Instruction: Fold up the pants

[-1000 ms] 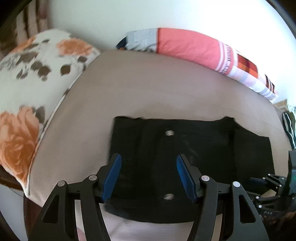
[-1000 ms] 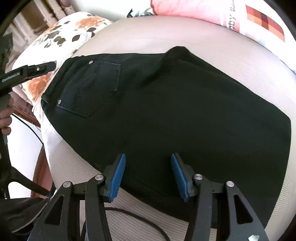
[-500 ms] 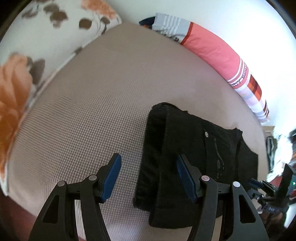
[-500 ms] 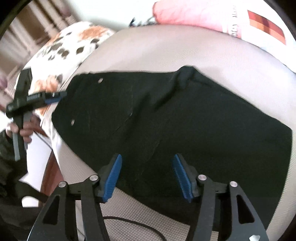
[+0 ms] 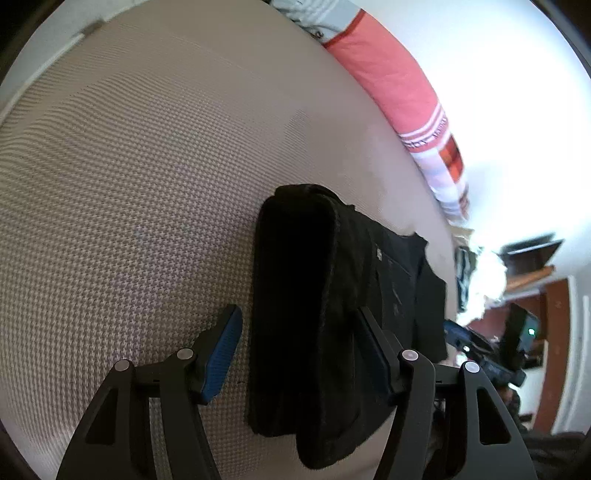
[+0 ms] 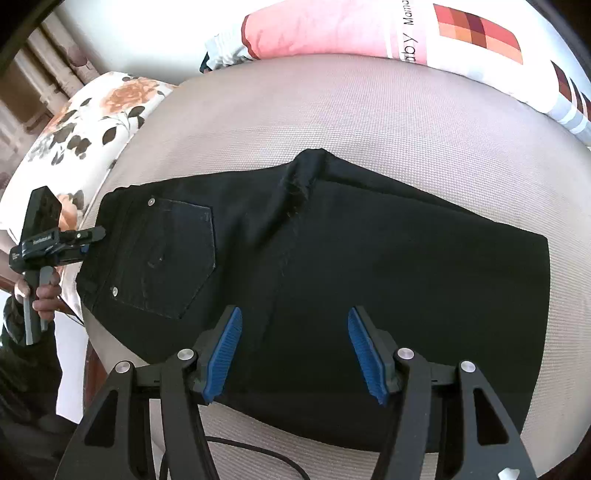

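Observation:
Black pants [image 6: 332,266] lie folded flat on the beige bed [image 6: 369,122], back pocket up at the left. My right gripper [image 6: 295,350] is open and hovers over the near edge of the pants. In the left wrist view the waistband end of the pants [image 5: 306,314] stands edge-on between the open fingers of my left gripper [image 5: 299,354]. The left gripper also shows in the right wrist view [image 6: 92,236], at the waistband's left edge.
A floral pillow [image 6: 85,136] lies at the left head of the bed. A pink and white pillow [image 6: 369,29] lies along the back. A black cable [image 6: 258,454] runs by the front edge. Room furniture [image 5: 524,295] shows at the right.
My left gripper has swung round to the waistband end and come in close, so the pants' edge now sits between its open fingers. My right gripper has stayed over the near edge.

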`<state>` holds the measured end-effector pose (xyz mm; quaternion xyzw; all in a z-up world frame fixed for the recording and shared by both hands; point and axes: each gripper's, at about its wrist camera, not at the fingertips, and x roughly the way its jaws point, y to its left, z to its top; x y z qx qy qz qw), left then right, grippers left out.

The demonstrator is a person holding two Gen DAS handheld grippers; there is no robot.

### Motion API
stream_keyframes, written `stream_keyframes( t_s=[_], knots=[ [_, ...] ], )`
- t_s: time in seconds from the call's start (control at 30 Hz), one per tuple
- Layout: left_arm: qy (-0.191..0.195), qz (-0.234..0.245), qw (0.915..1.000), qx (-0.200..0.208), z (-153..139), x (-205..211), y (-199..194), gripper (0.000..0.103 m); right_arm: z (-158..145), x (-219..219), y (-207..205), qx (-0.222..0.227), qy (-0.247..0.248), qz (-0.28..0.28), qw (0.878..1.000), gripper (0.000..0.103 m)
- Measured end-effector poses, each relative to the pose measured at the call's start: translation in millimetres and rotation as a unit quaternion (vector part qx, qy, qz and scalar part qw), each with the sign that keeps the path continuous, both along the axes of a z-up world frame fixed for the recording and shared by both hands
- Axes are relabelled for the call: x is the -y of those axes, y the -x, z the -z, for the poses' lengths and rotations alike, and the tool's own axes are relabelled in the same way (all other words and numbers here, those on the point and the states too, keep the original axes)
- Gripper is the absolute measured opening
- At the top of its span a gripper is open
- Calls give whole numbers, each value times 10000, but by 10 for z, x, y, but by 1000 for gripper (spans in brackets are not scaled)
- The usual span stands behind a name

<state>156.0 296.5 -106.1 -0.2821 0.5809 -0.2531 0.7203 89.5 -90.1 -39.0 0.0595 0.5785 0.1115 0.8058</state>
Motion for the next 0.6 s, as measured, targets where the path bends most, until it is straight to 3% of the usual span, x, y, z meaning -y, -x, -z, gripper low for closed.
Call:
stream_keyframes(
  t_s=[0.33, 0.47, 0.6],
  knots=[
    [1025, 403, 9938, -138, 113, 17, -161, 63, -148, -221, -102, 279, 94, -101, 9995, 60],
    [894, 664, 9938, 34, 74, 235, -193, 63, -144, -241, -118, 320, -32, -38, 9995, 61],
    [718, 472, 9960, 233, 52, 353, -175, 63, -120, -212, -135, 348, -105, 93, 9993, 61]
  ],
)
